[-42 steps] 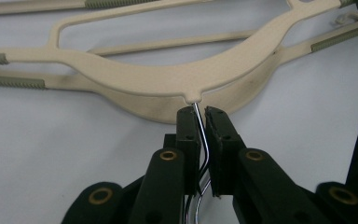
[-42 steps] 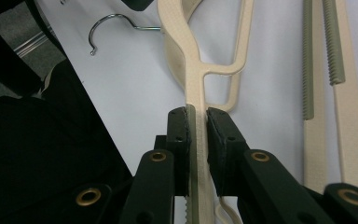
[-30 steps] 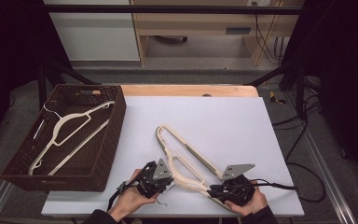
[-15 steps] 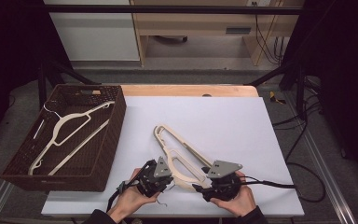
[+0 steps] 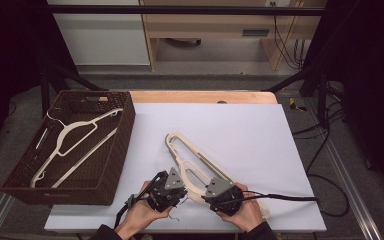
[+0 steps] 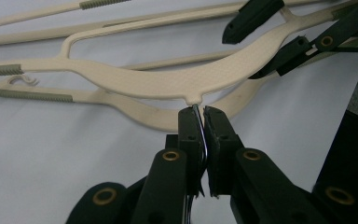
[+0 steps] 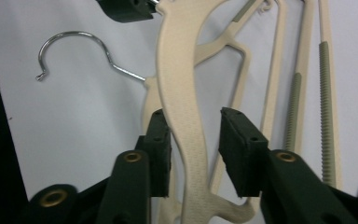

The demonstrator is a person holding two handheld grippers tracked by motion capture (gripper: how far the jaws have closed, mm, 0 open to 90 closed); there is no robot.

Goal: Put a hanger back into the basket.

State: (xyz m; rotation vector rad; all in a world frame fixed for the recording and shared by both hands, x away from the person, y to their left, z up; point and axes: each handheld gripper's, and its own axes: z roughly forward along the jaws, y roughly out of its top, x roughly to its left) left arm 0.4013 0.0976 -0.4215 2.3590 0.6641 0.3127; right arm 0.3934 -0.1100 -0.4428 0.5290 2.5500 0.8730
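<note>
Two tools | left tool [image 6: 199,122] clamps hanger hook [image 6: 200,135] | right tool [image 7: 193,135], just closing, straddles hanger [image 7: 182,93]

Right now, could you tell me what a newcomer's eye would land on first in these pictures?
Probably the cream hangers stacked at the near middle of the white table, with the left gripper shut on the top one's wire hook and the right gripper straddling its arm, pads apart. Next, the brown wicker basket at the left, holding another hanger.
</note>
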